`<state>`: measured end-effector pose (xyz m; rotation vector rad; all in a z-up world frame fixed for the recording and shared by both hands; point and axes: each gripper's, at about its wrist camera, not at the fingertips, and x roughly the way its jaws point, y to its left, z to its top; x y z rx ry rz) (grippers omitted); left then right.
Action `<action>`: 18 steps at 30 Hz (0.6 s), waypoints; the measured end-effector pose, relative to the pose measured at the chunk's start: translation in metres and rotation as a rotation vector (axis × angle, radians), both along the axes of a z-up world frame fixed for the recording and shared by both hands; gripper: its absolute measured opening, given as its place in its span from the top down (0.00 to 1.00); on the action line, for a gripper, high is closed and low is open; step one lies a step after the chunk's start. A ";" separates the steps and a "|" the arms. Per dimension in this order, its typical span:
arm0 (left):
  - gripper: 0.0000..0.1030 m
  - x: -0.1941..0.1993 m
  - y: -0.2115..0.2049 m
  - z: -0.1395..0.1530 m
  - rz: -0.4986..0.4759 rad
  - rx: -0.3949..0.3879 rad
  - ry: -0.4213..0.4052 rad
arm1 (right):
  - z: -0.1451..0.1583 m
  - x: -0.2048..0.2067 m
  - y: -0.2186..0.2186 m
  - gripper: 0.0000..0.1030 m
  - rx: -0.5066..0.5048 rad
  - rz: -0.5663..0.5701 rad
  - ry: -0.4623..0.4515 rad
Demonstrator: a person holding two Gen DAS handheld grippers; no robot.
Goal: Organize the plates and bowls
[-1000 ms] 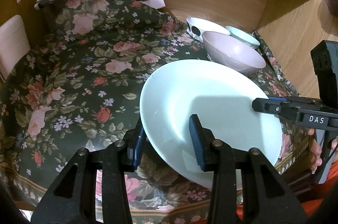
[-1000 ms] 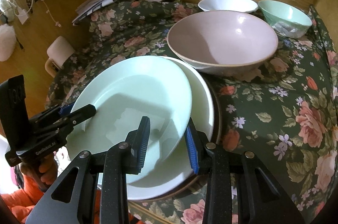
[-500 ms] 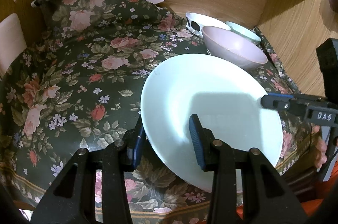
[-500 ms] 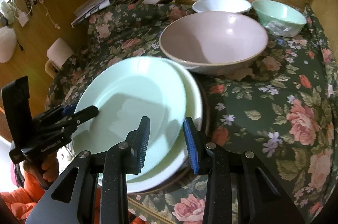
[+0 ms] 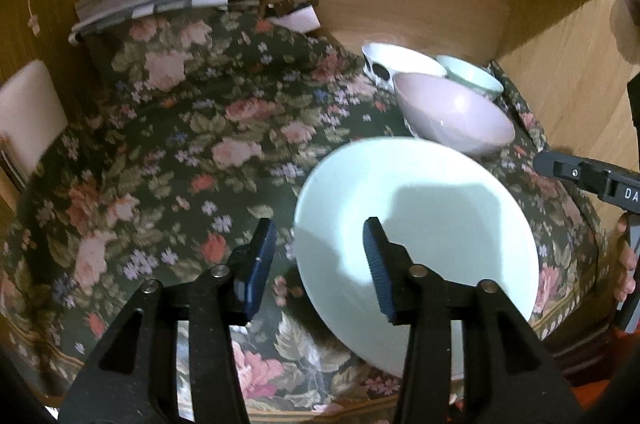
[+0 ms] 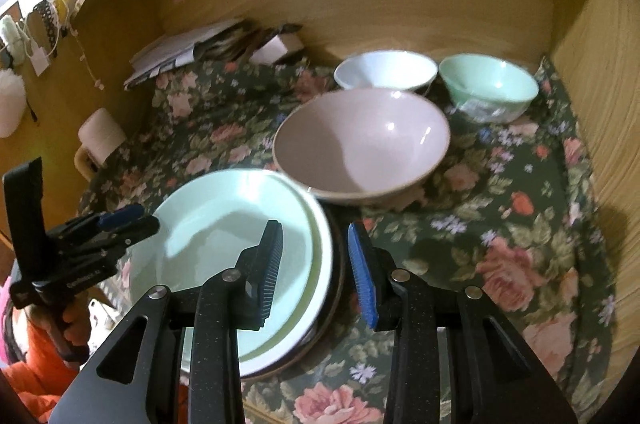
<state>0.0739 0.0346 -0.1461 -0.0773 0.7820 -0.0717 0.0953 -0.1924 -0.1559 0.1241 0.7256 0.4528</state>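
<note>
A pale green plate (image 5: pixel 440 224) tops a stack of plates (image 6: pixel 320 264) at the front of the flowered table; a white plate and a dark one lie under it. My left gripper (image 5: pixel 318 260) is open, its jaws either side of the plate's left rim, not touching it. My right gripper (image 6: pixel 314 272) is open, its jaws either side of the stack's right rim. Behind stand a large pink bowl (image 6: pixel 360 147), a white bowl (image 6: pixel 384 71) and a green bowl (image 6: pixel 488 87). The left gripper also shows in the right wrist view (image 6: pixel 132 220).
The flowered cloth (image 5: pixel 180 151) covers the table inside a wooden alcove. Papers (image 5: pixel 152 3) and a small box (image 5: pixel 296 17) lie at the back wall. A cream mug (image 6: pixel 100 139) stands at the left edge. The wooden side wall (image 6: pixel 600 103) is close on the right.
Both grippers have let go of the green plate and drawn back a little; their jaws are now wider. The plate has settled flat on the stack.
</note>
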 end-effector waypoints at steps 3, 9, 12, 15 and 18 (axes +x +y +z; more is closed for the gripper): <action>0.44 0.006 0.000 0.012 -0.002 0.004 -0.028 | 0.006 0.004 -0.005 0.59 0.000 -0.031 -0.026; 0.25 0.028 -0.006 0.035 -0.026 0.018 -0.064 | 0.015 0.016 -0.016 0.50 0.002 -0.088 -0.066; 0.21 0.042 -0.013 0.041 -0.042 0.031 -0.068 | 0.017 0.024 -0.019 0.50 -0.002 -0.111 -0.071; 0.16 0.059 -0.021 0.045 -0.065 0.035 -0.061 | 0.015 0.033 -0.024 0.50 -0.003 -0.133 -0.071; 0.14 0.079 -0.029 0.045 -0.091 0.034 -0.041 | 0.013 0.042 -0.028 0.50 -0.003 -0.150 -0.063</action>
